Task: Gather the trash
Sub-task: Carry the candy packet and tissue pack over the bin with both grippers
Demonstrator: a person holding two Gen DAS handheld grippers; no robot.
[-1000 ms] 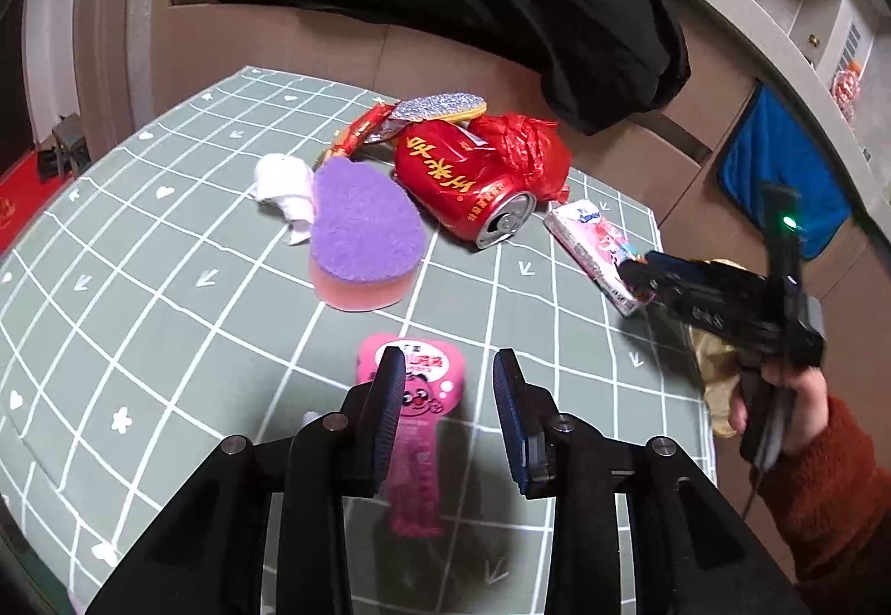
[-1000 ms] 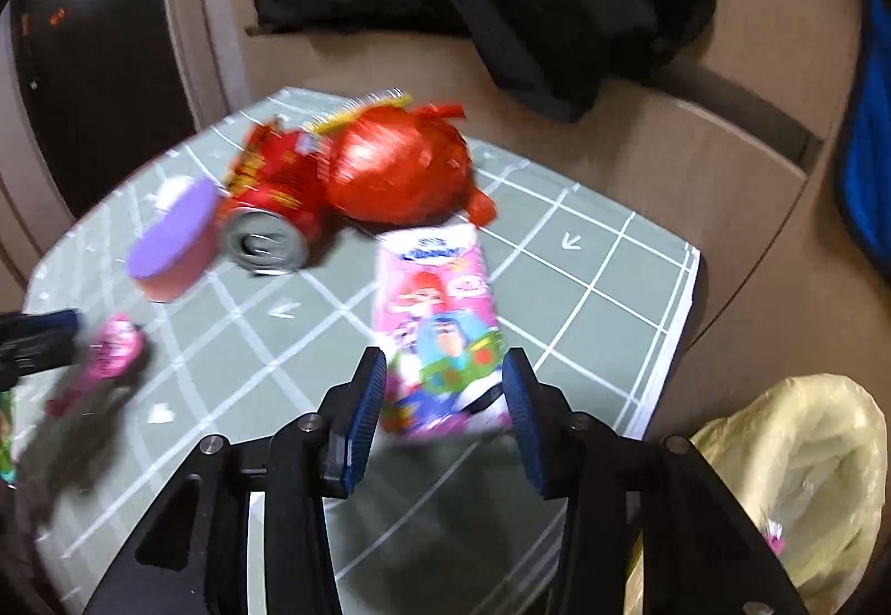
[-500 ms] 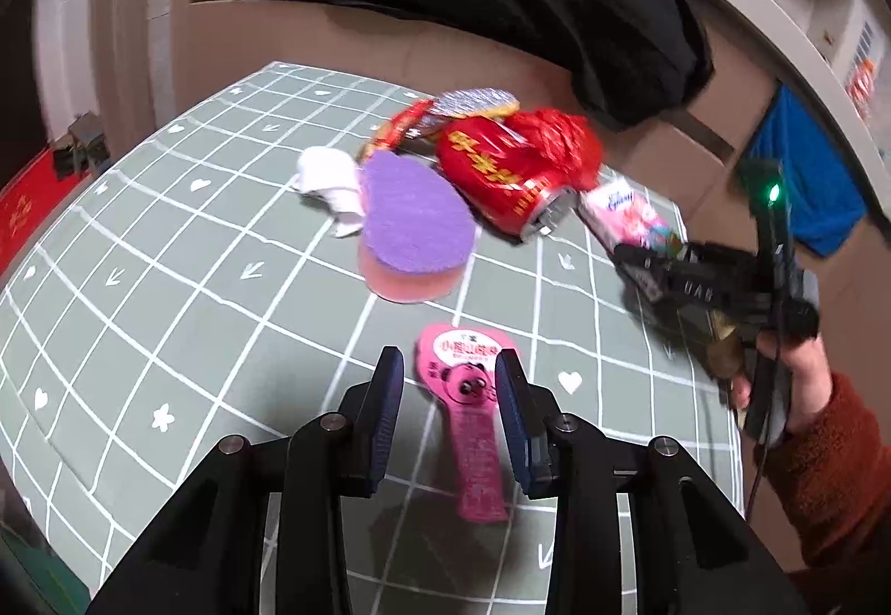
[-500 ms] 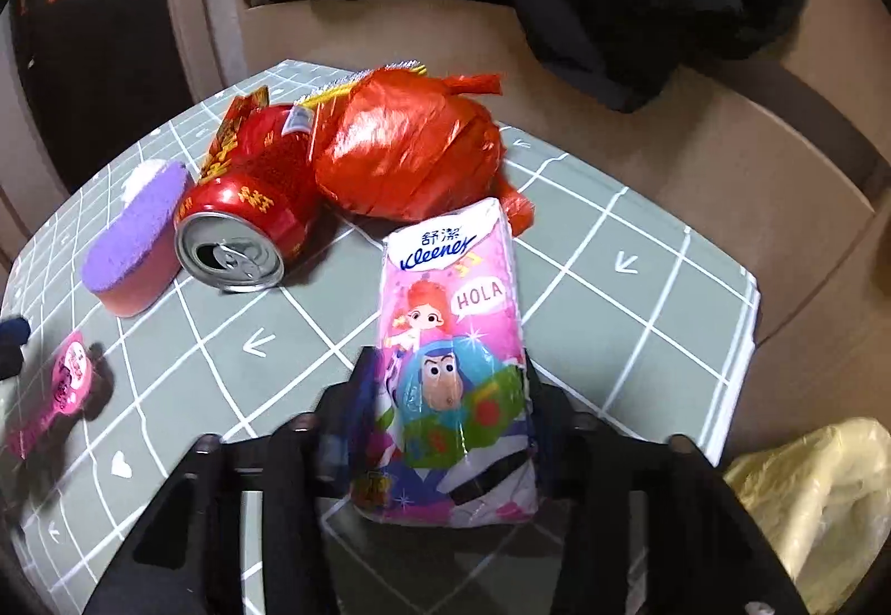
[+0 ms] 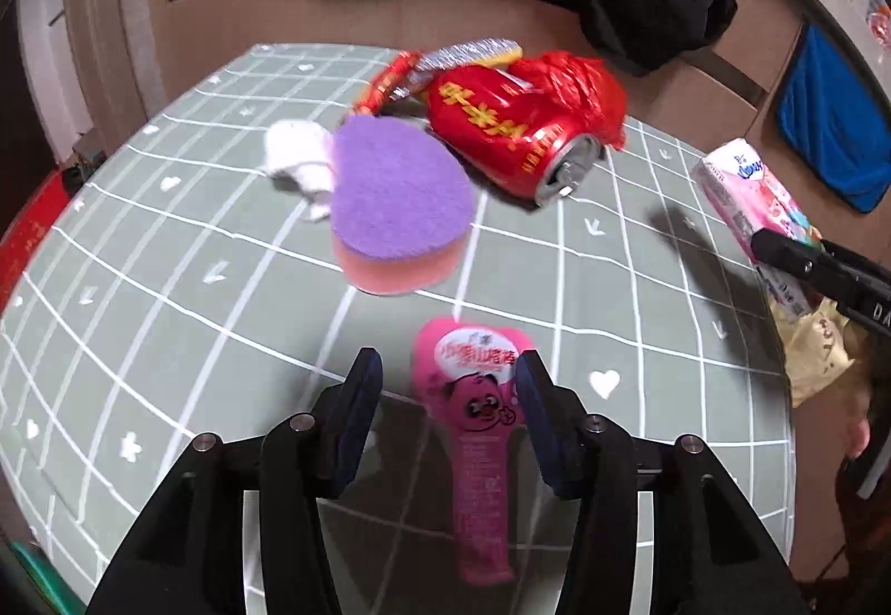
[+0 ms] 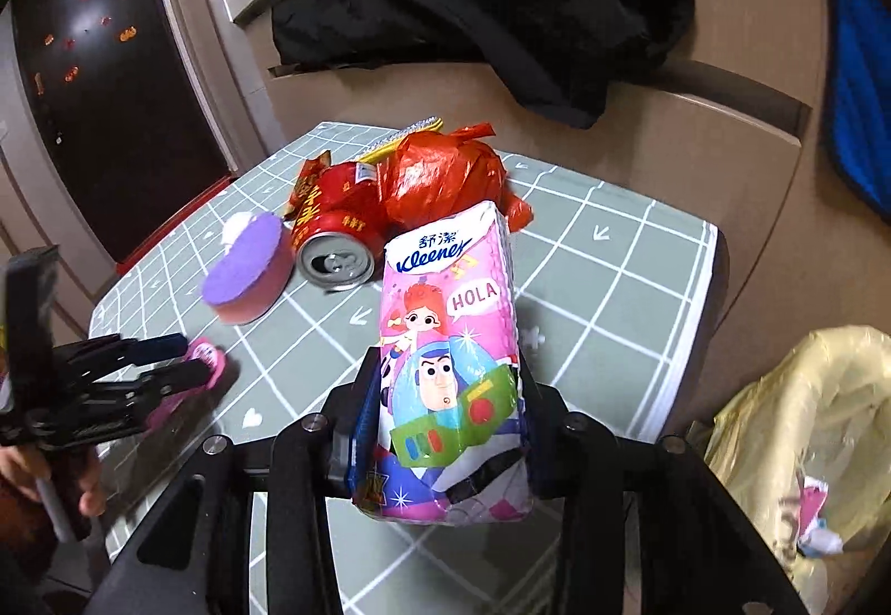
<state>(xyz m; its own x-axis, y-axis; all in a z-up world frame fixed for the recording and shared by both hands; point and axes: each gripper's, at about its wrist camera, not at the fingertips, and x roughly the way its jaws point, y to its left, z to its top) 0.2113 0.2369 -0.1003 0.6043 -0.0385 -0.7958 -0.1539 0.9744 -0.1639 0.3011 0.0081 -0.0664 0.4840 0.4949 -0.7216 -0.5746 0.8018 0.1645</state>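
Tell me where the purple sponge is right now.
In the left wrist view the purple sponge lies on the table left of the red can, with the white tissue wad at its left edge.

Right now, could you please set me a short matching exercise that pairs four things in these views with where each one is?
Things:
1. tissue pack
2. pink wrapper
3. red can
4. yellow bag

Places:
A. lying on its side on the table, open end towards the cameras
B. off the table's edge, on the right of the right wrist view
C. clamped in the right gripper
D. flat on the table between the open fingers of the left gripper

Pairs: 1-C, 2-D, 3-A, 4-B
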